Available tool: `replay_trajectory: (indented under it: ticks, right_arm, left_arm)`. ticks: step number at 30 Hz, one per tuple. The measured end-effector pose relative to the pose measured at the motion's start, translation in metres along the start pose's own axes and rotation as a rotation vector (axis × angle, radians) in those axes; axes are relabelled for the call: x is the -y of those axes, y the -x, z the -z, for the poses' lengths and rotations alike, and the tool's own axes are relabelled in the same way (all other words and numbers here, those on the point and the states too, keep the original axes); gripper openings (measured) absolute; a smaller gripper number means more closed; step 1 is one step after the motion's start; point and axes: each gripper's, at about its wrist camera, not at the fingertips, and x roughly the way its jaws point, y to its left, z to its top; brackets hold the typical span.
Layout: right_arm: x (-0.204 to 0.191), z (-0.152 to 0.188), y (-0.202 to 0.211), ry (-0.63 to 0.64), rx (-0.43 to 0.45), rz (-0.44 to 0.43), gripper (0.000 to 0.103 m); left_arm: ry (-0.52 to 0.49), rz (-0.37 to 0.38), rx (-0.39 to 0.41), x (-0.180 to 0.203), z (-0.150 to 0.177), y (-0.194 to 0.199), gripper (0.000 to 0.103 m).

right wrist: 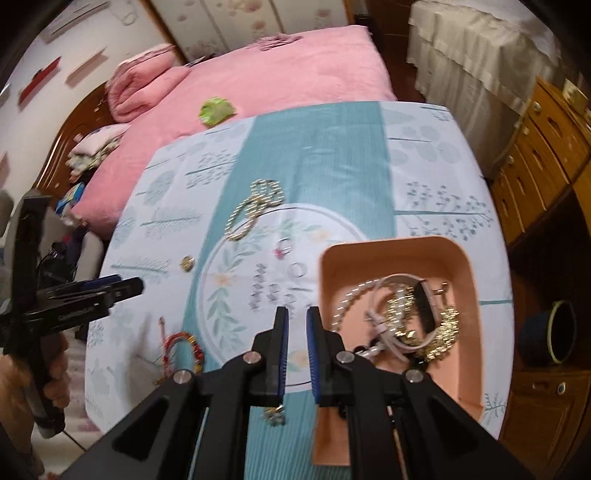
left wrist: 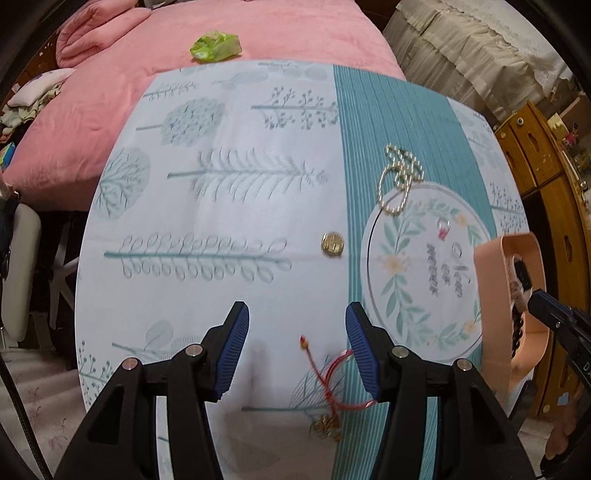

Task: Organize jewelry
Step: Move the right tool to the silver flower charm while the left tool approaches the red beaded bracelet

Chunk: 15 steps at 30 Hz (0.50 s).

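Observation:
My left gripper (left wrist: 297,325) is open and empty above a red string bracelet (left wrist: 334,384) on the patterned table; the bracelet also shows in the right wrist view (right wrist: 183,349). A gold bead chain (left wrist: 397,179) (right wrist: 255,208), a gold round piece (left wrist: 332,244) (right wrist: 187,263), a red-stone ring (left wrist: 443,229) (right wrist: 282,246) and a plain ring (right wrist: 297,270) lie on the cloth. My right gripper (right wrist: 295,321) is open a little, empty, beside a peach tray (right wrist: 472,295) holding a watch (right wrist: 424,306), pearls and gold chains. A small charm (right wrist: 274,413) lies under it.
The table (left wrist: 221,206) has a blue-white cloth. A pink bed (left wrist: 258,33) with a green wrapper (left wrist: 214,46) lies behind it. Wooden drawers (right wrist: 546,155) stand on the right. The left gripper shows at the left of the right wrist view (right wrist: 122,286).

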Motion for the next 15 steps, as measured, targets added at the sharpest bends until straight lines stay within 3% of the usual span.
replay_trajectory:
  ticks: [7, 11, 15]
  right_arm:
    - [-0.020, 0.022, -0.012, 0.051, -0.064, -0.029, 0.010]
    - [-0.028, 0.042, -0.020, 0.090, -0.107, -0.040, 0.010]
    - [-0.033, 0.060, -0.026, 0.098, -0.149, -0.078, 0.010]
  left_arm:
    - [-0.047, 0.021, -0.058, 0.009, 0.031, -0.007, 0.053]
    - [-0.126, 0.041, -0.081, 0.029, 0.050, -0.011, 0.053]
    - [-0.216, 0.043, -0.081, 0.052, 0.063, -0.015, 0.061]
